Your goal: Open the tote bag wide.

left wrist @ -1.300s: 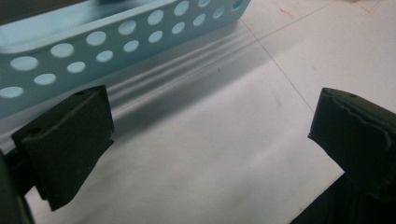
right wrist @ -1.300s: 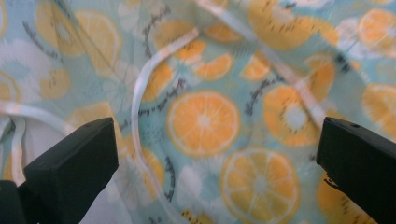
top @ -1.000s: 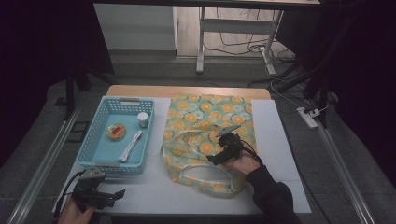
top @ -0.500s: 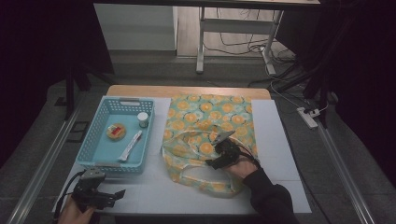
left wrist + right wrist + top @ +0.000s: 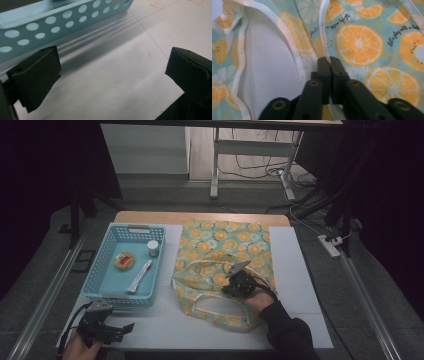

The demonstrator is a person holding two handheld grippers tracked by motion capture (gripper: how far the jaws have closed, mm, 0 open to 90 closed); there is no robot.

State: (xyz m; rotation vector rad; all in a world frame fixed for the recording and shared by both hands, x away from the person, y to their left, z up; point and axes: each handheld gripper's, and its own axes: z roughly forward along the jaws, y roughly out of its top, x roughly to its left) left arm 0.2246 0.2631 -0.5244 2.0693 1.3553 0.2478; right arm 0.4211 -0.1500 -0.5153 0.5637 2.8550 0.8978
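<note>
Bag: a fabric tote bag [image 5: 227, 245] printed with orange slices lies flat on the white counter [image 5: 295, 270], just right of the blue basket [image 5: 100, 280]; its mouth and handles face the person's side.
Bag rim: the white-trimmed edge [image 5: 323, 30] of the opening runs straight down into the right gripper's fingers; the pale lining [image 5: 269, 70] shows to the left of them.
Right gripper: the right gripper [image 5: 234, 276] sits on the near half of the bag, at its opening, held by a hand in a dark sleeve.
Right fingers: they have just been closing and are now clenched on the bag's trimmed edge, pads [image 5: 323, 67] pressed together with the fabric pinched between.
Left gripper: the left gripper [image 5: 125, 327] rests low at the near left corner of the counter, just in front of the basket, well apart from the bag.
Left fingers: released, spread wide [image 5: 35, 75], with bare counter between them.
Basket contents: a small white-capped jar [image 5: 153, 248], a round orange-and-red item [image 5: 124, 260] and a long white tube [image 5: 140, 276].
</note>
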